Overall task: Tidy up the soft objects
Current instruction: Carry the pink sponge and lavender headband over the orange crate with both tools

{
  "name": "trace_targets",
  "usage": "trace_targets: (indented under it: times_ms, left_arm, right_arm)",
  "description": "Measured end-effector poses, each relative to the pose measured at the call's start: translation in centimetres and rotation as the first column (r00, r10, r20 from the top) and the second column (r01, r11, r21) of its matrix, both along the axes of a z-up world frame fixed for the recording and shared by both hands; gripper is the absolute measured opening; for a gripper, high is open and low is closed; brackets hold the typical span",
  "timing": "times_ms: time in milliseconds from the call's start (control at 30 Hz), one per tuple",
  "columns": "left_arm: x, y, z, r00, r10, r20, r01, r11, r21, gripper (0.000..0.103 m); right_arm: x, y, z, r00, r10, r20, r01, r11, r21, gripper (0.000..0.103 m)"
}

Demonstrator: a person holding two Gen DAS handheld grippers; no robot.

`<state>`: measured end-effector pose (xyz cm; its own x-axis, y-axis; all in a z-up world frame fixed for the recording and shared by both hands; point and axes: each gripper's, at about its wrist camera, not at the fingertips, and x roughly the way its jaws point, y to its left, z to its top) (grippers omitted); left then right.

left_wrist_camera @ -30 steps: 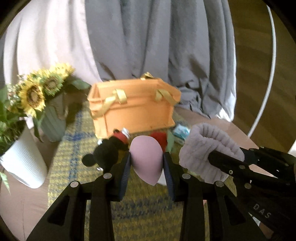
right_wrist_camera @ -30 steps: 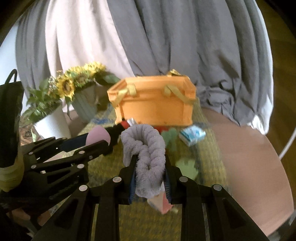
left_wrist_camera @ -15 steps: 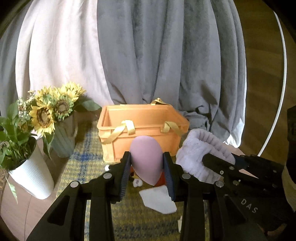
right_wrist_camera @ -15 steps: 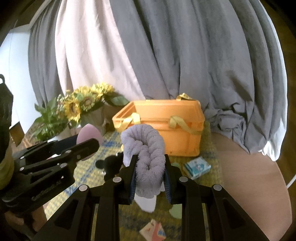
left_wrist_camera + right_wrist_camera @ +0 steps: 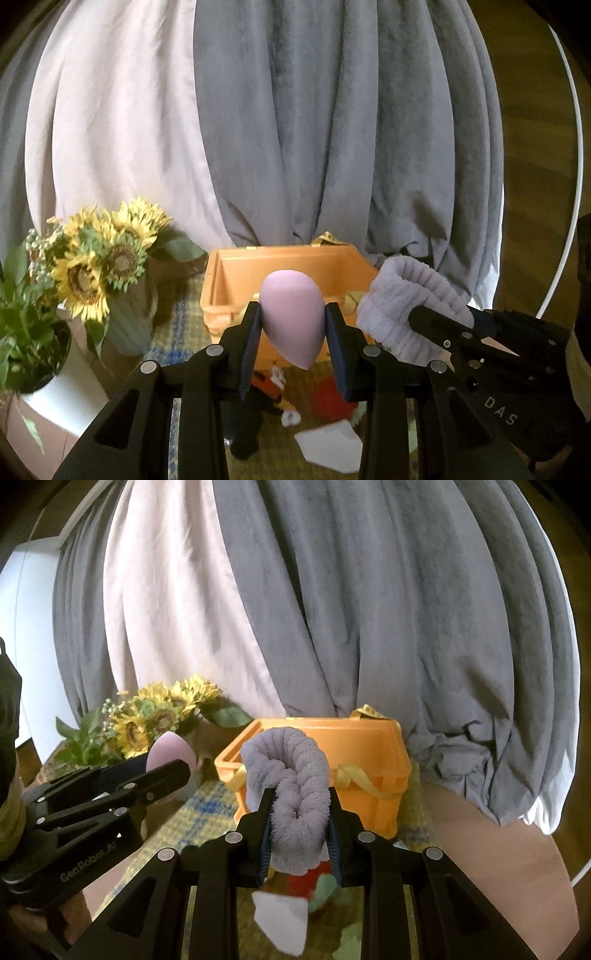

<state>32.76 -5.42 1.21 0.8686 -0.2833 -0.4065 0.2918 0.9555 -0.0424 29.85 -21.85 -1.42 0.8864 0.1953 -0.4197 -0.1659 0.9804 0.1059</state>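
Both grippers loaded before the orange crate (image 5: 236, 291)

Left gripper (image 5: 293, 332) clamps a pink sponge (image 5: 291, 317); right gripper (image 5: 299, 823) clamps a lavender headband (image 5: 291, 794). Sunflowers (image 5: 107, 254) stand left; red plush (image 5: 328, 400) lies below.

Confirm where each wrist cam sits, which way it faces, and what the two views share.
Left wrist: on the left gripper, looking along its fingers at the orange crate; own fingers clamp a pink sponge, the right gripper enters at right.
Right wrist: on the right gripper, facing the orange crate; own fingers clamp a lavender fleece band, the left gripper enters at left.
Shared: crate, sunflowers, grey curtain, both held items.
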Motion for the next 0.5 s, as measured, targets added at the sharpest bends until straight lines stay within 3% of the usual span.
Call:
trace_targets:
  times_ms: [367, 500]
  left_arm:
    - [4.9, -0.4, 1.5, 0.998, 0.017, 0.054, -0.017, 1.0, 0.0, 0.035]
    - [7.2, -0.6, 1.4, 0.999, 0.023, 0.035, -0.023, 1.0, 0.001, 0.035]
  right_arm:
    - [5.5, -0.9, 1.6, 0.999, -0.048, 0.009, 0.048, 0.999, -0.004, 0.026]
    - [7.7, -1.2, 1.9, 0.998, -0.063, -0.008, 0.063, 0.998, -0.015, 0.026]
